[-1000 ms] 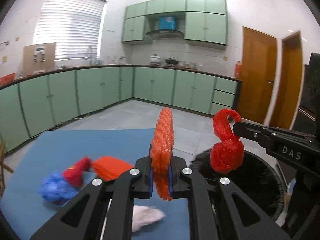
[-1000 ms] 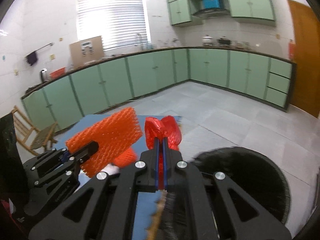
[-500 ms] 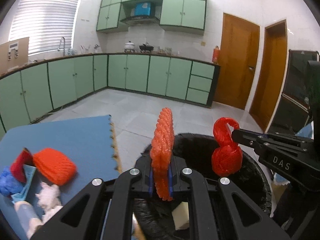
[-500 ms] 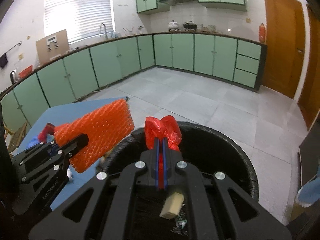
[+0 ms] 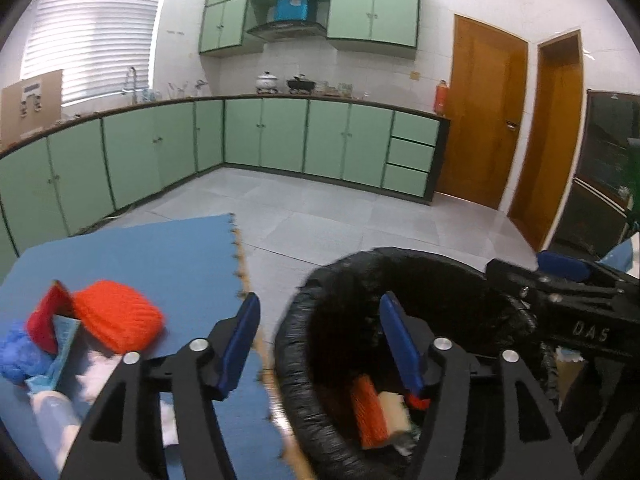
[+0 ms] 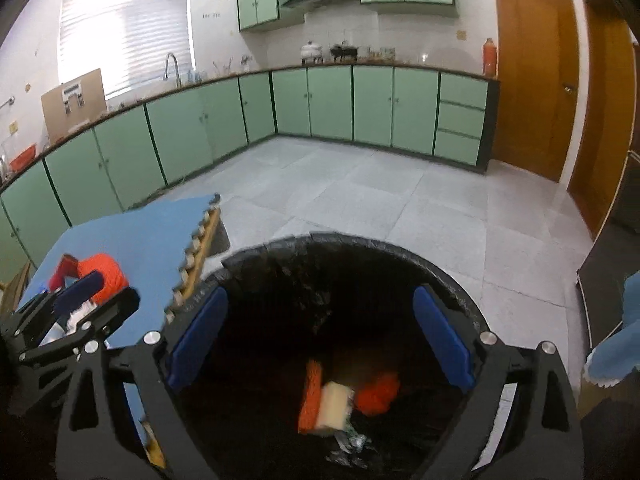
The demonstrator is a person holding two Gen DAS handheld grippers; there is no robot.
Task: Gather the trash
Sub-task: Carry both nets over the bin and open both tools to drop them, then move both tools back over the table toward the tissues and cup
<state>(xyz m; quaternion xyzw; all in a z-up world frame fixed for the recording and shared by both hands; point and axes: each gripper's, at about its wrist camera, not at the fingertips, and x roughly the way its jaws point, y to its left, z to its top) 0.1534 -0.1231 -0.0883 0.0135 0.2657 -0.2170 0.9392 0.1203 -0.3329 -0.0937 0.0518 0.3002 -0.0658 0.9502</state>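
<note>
My left gripper (image 5: 318,312) hangs over the near rim of the black-lined bin (image 5: 304,360), jaws opening, nothing between them. My right gripper (image 6: 320,300) is above the bin's (image 6: 440,264) mouth, jaws also opening wide and empty. Down in the bin lie an orange foam net (image 6: 310,396), a pale yellow sponge (image 6: 334,404) and a red bag (image 6: 378,394). On the blue mat (image 5: 140,264) to the left remain another orange foam net (image 5: 120,316), a red wrapper (image 5: 46,320), a blue crumpled piece (image 5: 16,354), white tissue (image 5: 98,368) and a pale bottle (image 5: 52,412).
The mat's jagged edge (image 6: 200,240) ends right beside the bin. Beyond is grey tiled floor (image 5: 340,220), green cabinets (image 5: 280,140) along the walls and two wooden doors (image 5: 488,120) at the right. A light blue object (image 6: 616,340) shows at the right edge.
Both grippers came from the mat to over the bin, then opened. The orange foam net left the left gripper and the red bag left the right; both now lie in the bin.
</note>
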